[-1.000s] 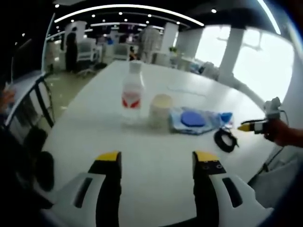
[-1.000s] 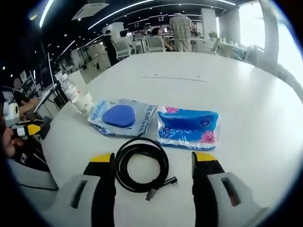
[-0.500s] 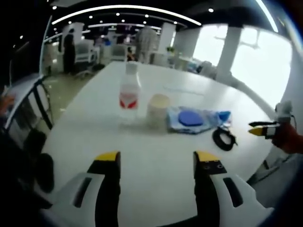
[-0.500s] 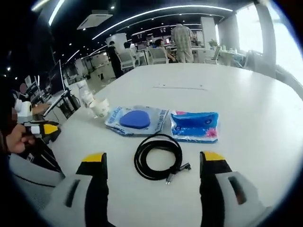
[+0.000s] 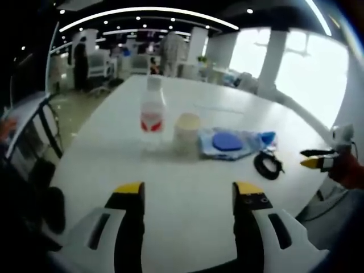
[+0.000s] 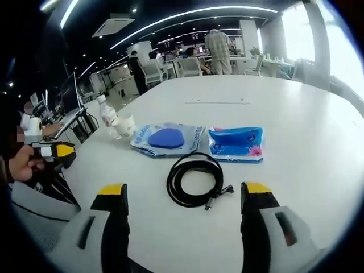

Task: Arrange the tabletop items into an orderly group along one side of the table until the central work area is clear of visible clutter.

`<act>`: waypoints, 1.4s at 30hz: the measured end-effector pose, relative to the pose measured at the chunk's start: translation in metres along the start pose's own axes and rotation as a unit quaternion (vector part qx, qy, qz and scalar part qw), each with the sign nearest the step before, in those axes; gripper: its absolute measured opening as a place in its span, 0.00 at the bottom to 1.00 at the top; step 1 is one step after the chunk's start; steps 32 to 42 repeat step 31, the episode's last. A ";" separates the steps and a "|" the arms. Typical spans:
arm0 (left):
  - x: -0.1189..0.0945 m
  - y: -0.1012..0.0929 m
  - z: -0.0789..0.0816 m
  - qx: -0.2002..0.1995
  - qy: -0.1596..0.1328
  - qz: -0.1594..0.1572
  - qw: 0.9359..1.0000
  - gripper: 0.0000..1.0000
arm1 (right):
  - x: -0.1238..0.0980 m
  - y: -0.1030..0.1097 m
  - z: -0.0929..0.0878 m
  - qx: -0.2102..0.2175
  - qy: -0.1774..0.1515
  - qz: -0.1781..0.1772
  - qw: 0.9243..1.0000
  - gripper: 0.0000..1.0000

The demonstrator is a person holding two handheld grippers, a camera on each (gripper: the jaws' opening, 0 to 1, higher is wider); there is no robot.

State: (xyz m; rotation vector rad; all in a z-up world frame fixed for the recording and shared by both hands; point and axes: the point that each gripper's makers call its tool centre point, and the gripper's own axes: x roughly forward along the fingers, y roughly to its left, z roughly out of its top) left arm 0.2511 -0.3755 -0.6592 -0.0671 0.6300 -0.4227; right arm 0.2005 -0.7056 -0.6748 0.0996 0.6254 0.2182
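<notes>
Right gripper [image 6: 185,196]: jaws wide apart, holding nothing; it has pulled back from the coiled cable [image 6: 195,181], which now lies further off at 12 o'clock
Left gripper [image 5: 187,193]: jaws spread, empty, hanging over bare table [image 5: 170,187]
Row: bottle [image 5: 152,111], paper cup [image 5: 187,131], blue-disc packet [image 5: 226,141], tissue pack [image 6: 237,144], close together along one edge
Change: both grippers drew away, touching nothing
Meaning: items look grouped; tidying probably near finished

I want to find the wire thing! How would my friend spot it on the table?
Look at the big white table and its row of items. In front of the two blue packets, nearest the right gripper, lies a black cable. It alone is black and wound into a ring.
</notes>
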 end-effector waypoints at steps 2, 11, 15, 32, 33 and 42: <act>0.000 0.000 0.001 0.000 -0.001 0.000 1.000 0.59 | 0.000 0.000 0.000 0.001 -0.001 0.000 1.000 0.81; -0.001 0.001 0.001 -0.001 -0.005 0.002 1.000 0.59 | -0.004 0.005 -0.003 0.005 -0.008 0.004 1.000 0.83; -0.002 0.000 0.001 -0.004 -0.006 0.002 1.000 0.59 | -0.008 0.006 -0.006 0.008 -0.009 0.003 1.000 0.83; -0.003 0.000 0.002 -0.009 -0.009 -0.001 1.000 0.59 | -0.010 0.004 -0.006 0.009 -0.011 0.001 1.000 0.83; -0.003 0.000 0.002 -0.009 -0.009 -0.001 1.000 0.59 | -0.010 0.004 -0.006 0.009 -0.011 0.001 1.000 0.83; -0.003 0.000 0.002 -0.009 -0.009 -0.001 1.000 0.59 | -0.010 0.004 -0.006 0.009 -0.011 0.001 1.000 0.83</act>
